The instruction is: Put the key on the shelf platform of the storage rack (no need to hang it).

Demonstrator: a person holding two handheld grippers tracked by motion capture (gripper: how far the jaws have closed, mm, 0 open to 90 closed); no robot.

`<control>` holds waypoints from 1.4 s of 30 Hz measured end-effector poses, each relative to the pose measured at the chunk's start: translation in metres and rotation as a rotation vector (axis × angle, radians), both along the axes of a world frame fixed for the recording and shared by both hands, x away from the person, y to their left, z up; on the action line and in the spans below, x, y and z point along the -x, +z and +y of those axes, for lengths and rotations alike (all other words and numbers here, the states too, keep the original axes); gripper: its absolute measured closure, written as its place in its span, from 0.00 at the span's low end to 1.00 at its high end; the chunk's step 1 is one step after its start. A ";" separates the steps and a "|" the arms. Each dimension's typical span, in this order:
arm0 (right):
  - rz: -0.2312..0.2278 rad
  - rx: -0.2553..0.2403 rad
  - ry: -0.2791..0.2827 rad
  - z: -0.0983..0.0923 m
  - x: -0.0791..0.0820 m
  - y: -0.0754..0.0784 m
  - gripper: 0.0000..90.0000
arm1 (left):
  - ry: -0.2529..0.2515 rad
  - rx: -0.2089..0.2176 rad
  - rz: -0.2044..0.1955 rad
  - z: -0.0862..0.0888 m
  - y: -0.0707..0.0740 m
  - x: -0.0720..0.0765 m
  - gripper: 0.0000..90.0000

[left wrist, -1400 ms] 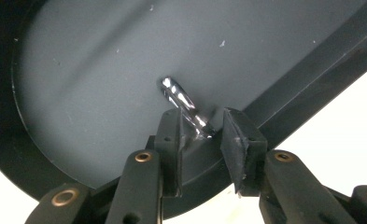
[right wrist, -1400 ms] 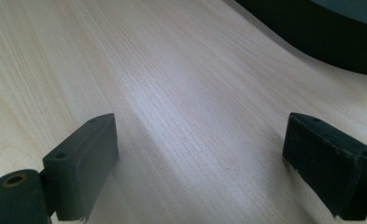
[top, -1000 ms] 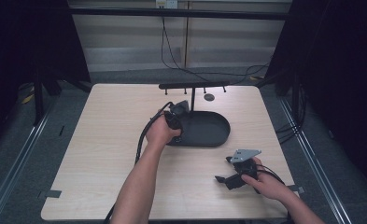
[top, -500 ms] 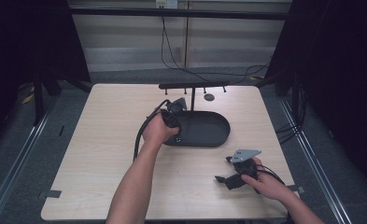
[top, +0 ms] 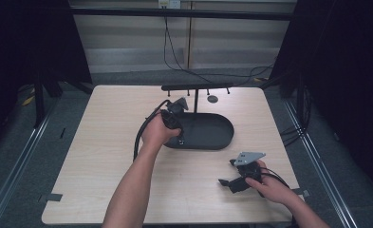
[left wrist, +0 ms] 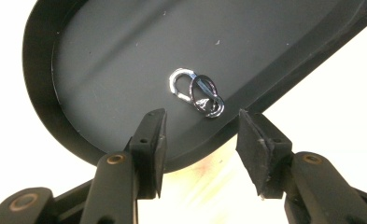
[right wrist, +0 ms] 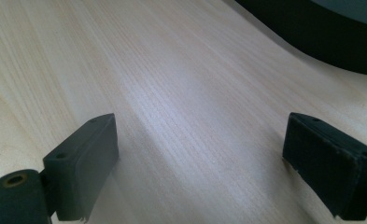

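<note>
While you hold over the tray: your left gripper (top: pixel 178 124) hangs above the left end of the black oval tray (top: pixel 222 137), jaws pointing down into it.
Left claw: your jaws have just been opening; they now stand apart with nothing pinched between the pads (left wrist: pixel 155 140).
Clip: the small silver carabiner clip (left wrist: pixel 196 92) lies flat on the tray floor, just beyond your left jaw tips and near the tray's rim, touched by neither pad.
Tray: it sits on the wooden table (top: pixel 103 156) at mid-table, in front of a low black rack (top: pixel 197 87).
Right claw: your right gripper (top: pixel 234 183) rests low over bare table near the front right corner, jaws spread wide and empty.
Right surroundings: the tray's dark edge (right wrist: pixel 312 32) shows beyond your right jaws, well apart from them.
</note>
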State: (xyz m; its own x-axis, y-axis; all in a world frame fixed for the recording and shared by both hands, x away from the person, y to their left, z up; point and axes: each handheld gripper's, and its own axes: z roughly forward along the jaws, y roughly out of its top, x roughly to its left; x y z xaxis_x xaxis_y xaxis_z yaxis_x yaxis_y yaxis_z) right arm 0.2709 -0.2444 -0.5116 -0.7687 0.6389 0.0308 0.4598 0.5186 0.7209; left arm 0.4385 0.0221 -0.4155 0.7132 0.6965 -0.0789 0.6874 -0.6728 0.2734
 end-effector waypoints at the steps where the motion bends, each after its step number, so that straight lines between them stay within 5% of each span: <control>1: 0.000 -0.001 0.000 0.000 0.000 0.000 0.11 | -0.004 0.000 -0.004 0.001 0.000 0.000 0.57; 19: 0.001 -0.002 0.000 0.000 0.000 0.000 0.11 | -0.013 0.007 -0.008 0.010 0.013 0.011 0.51; 42: 0.001 -0.003 -0.002 0.000 0.000 0.000 0.11 | 0.013 0.032 -0.002 0.042 0.021 0.022 0.44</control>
